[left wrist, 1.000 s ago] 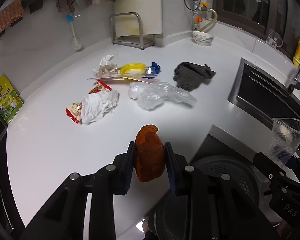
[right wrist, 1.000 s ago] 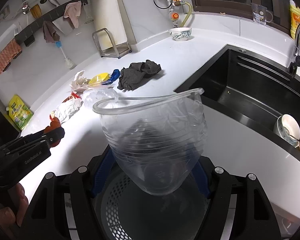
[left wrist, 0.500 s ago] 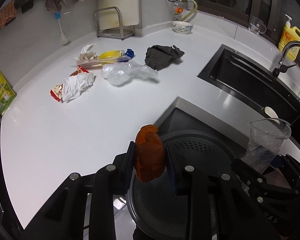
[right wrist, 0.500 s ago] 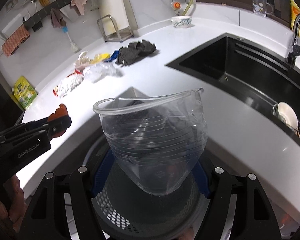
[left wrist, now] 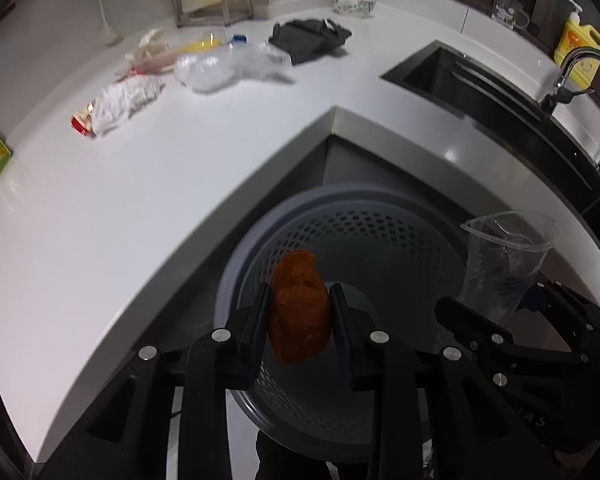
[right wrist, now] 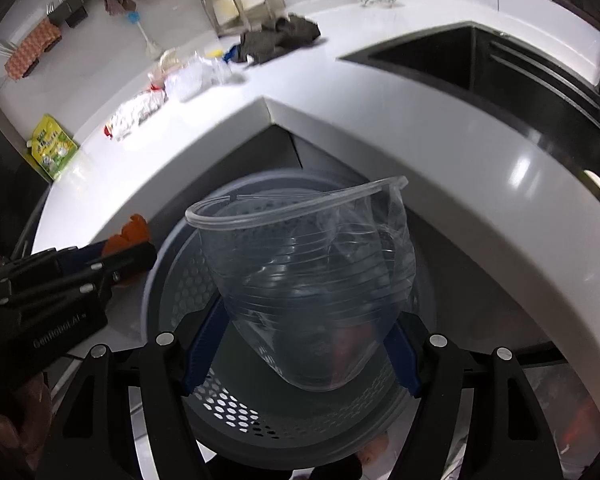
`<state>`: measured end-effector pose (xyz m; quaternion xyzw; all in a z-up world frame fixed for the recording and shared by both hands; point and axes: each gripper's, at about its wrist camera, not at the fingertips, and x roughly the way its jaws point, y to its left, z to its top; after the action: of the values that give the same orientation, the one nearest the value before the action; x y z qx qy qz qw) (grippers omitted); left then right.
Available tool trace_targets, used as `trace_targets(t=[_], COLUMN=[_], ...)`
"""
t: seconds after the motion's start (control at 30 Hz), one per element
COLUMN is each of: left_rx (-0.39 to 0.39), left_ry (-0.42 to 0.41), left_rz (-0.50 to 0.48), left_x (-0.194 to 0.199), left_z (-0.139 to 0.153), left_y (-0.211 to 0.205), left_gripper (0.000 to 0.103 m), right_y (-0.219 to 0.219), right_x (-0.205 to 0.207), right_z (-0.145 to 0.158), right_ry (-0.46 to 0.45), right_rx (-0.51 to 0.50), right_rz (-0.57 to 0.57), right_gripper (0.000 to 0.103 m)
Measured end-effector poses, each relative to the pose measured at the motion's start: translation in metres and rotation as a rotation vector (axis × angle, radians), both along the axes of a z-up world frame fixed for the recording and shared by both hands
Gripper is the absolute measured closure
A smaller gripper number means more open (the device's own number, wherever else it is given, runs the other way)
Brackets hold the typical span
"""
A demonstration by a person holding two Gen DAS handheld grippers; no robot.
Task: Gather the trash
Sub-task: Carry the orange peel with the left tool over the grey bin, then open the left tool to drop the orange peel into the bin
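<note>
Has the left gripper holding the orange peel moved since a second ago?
Yes. The left gripper, shut on the orange peel, has come off the white countertop and now hangs over the grey perforated bin.

Orange crumpled peel (left wrist: 298,306) and clear crushed plastic cup (right wrist: 308,276) both held above the grey perforated bin (left wrist: 380,224); more wrappers (left wrist: 120,102) near the counter's back edge.

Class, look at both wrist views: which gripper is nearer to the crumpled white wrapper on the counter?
Left. The left gripper, holding orange peel, hangs on the wrapper's side of the bin; the right gripper, holding the plastic cup, hangs farther away.
</note>
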<state>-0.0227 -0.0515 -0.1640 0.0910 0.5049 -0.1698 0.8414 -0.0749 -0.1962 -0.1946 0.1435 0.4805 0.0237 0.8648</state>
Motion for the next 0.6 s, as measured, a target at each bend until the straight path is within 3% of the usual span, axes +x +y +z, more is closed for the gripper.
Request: trace_targets(t=[0.6], left_rx=[0.001], left_ry=[0.114], left_rz=[0.062], left_x=[0.01], left_z=[-0.049], left_y=[0.003], left_gripper=[0.071], right_y=[0.005], right_x=[0.008], right_z=[-0.043], right_ry=[0.085], right_rx=[0.0], right_rz=[0.049], right_gripper=[0.033])
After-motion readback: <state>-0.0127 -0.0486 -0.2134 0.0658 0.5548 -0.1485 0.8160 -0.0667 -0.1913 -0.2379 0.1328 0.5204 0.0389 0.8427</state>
